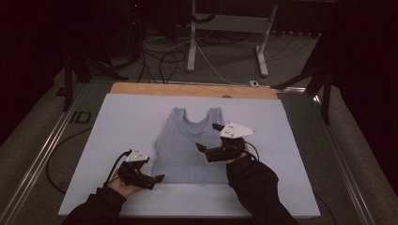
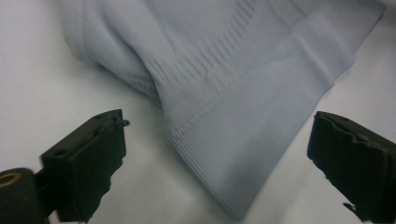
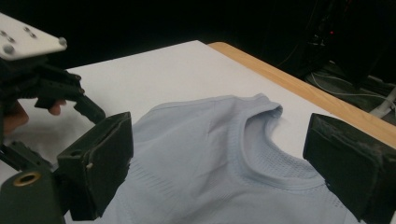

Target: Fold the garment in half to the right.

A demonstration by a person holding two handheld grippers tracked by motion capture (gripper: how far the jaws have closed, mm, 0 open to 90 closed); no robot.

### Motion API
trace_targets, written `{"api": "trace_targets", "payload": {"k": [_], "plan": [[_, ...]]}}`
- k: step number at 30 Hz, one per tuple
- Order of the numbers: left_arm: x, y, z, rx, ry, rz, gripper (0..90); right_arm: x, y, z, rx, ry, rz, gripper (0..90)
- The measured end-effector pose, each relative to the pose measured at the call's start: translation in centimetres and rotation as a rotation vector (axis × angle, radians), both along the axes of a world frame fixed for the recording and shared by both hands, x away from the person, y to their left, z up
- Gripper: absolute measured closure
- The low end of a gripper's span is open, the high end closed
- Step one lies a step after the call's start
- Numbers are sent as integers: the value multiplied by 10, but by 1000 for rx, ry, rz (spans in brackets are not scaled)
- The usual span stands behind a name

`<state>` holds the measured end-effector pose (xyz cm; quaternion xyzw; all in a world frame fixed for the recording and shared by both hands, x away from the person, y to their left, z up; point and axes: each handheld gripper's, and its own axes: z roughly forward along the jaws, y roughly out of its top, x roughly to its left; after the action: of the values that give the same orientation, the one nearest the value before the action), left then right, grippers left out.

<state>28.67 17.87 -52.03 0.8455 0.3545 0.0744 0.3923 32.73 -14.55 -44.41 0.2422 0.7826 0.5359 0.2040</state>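
We see a wide worktop (image 1: pixel 122 122) with a pale sheet over it and a wooden strip along its far edge. Flat in the middle lies a light blue tank top (image 1: pixel 190 145), straps toward the far side, hem toward the near side, its ribbed knit plain in the left gripper view (image 2: pixel 243 107).

At the near left corner of that hem we find the left gripper (image 1: pixel 157 179), low over the sheet. Its fingers (image 2: pixel 88 163) stand wide apart on either side of the hem corner, with the cloth lying between them and neither pad pressing on it.

The right gripper (image 1: pixel 210 137) hangs above the right half of the top, pointing left. Its fingers (image 3: pixel 100 163) are also spread wide, with nothing grasped, the neckline lying beyond them.
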Motion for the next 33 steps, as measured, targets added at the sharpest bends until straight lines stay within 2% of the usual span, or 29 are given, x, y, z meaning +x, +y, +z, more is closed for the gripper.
{"api": "trace_targets", "payload": {"k": [2,4,5,6,7,12,15,17,23,25,30,31,33], "plan": [[2,-1,-3,5,32,-6,104,0,1,-1,-4,-1,5,86],[2,-2,-4,6,43,1,145,0,3,-2,0,4,10,86],[4,-2,-6,6,64,6,151,-1,4,-3,-2,3,12,86],[4,-2,-6,6,64,6,159,-1,5,-3,-5,2,10,85],[5,-2,-8,0,91,5,177,-2,5,-3,-7,4,12,86],[6,-2,-7,-12,108,-2,279,-1,7,-4,-7,5,18,86],[6,-4,-6,-5,119,-32,347,-1,8,-5,-8,4,23,85],[5,-5,-5,-1,120,-30,378,-1,9,-5,-10,5,25,86],[4,-3,-4,-33,146,-22,471,-1,12,-4,-9,8,28,86],[4,-3,-2,-57,161,-25,487,0,13,-5,-6,9,30,86],[1,-8,-2,-66,187,-34,498,0,17,-6,-9,9,40,86],[-1,-10,-3,-65,213,-46,499,0,18,-6,-7,11,42,86],[-2,-10,-5,-66,238,-52,514,0,19,-6,-8,9,45,86]]}}
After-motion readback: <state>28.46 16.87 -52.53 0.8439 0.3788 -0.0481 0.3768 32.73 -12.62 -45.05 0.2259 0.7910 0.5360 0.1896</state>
